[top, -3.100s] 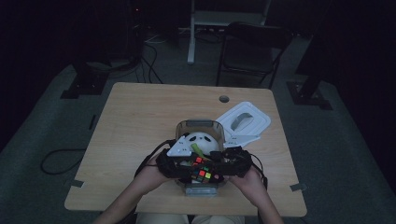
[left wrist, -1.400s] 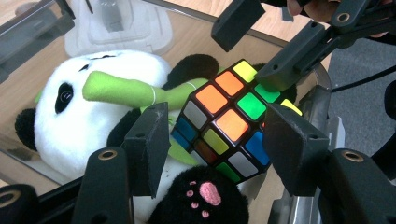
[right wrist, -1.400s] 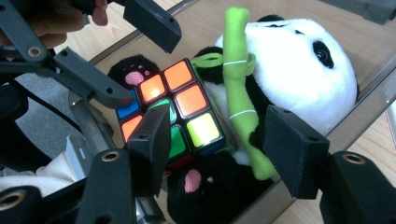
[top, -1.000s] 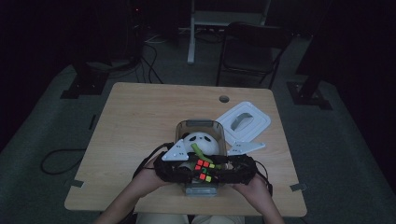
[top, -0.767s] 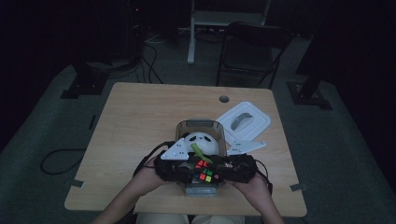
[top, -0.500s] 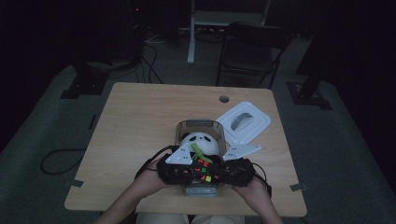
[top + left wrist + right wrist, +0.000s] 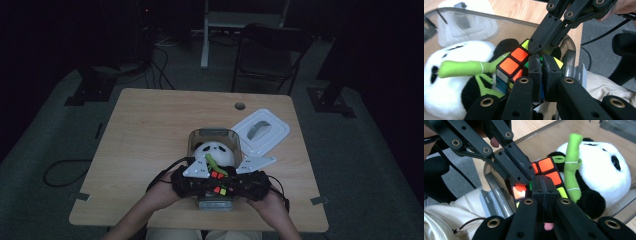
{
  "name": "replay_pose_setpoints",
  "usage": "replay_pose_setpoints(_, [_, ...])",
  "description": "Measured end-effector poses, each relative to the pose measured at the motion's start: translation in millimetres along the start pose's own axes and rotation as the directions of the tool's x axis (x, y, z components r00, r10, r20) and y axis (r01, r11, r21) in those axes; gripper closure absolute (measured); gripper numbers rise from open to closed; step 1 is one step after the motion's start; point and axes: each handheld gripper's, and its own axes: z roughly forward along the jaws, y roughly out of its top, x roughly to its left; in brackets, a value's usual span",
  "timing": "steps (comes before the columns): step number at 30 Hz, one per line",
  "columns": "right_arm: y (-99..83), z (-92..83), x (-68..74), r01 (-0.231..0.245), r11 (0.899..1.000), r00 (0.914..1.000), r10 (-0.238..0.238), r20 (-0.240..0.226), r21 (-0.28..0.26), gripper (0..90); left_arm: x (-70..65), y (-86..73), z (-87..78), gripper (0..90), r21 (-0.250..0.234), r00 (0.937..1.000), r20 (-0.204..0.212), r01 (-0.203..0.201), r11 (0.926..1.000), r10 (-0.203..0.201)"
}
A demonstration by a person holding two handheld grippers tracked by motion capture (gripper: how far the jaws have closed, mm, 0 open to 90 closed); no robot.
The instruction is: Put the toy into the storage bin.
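A scrambled colour cube lies in the near end of a clear container, against a plush panda with a green bamboo stalk. My left gripper and right gripper meet tip to tip over the cube. In the left gripper view my jaws stand nearly together in front of the cube, with the right gripper touching it from above. In the right gripper view my jaws are pressed together. Both pairs of jaws have just been closing, with nothing between them.
The container's white lid lies on the wooden table to the right of the container. A cable hole sits near the far edge. A dark chair and floor cables lie beyond the table.
Both grippers have drawn slightly closer together over the cube at the container's near end. The panda, the container and the lid have not moved.
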Motion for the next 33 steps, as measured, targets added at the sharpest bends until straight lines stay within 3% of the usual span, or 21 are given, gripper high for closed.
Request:
replay_pose_setpoints(8, [4.3, 7.3, -5.2, -0.036, 0.999, 0.9994, 0.036, 0.003, 0.025, 90.0, 6.1, 0.3, 3.0, 90.0, 0.029, 0.9995, -0.032, -0.007, 0.9996, 0.008])
replay_pose_setpoints(12, [6.1, 10.4, -8.8, -0.045, 0.998, 0.9990, 0.045, 0.007, 0.034, 90.0, 9.9, 0.7, 5.0, 90.0, 0.037, 0.9996, -0.028, -0.002, 0.9993, 0.003])
replay_pose_setpoints(17, [6.5, 14.3, -8.7, -0.042, 0.997, 0.9991, 0.042, 0.007, 0.063, 90.0, 6.5, -1.6, 8.3, 90.0, 0.060, 0.9990, -0.034, -0.028, 0.9978, 0.030])
replay_pose_setpoints(31, [2.7, 17.8, -13.0, -0.068, 0.995, 0.9973, 0.070, -0.022, 0.080, 90.0, 9.3, -6.4, 12.6, 90.0, 0.050, 1.0000, 0.001, 0.000, 0.9987, -0.001])
replay_pose_setpoints(33, [3.6, 14.0, -12.4, -0.079, 0.995, 0.9964, 0.080, -0.028, 0.056, 90.0, 9.2, -5.2, 6.8, 90.0, 0.012, 0.9993, 0.015, 0.034, 0.9994, -0.034])
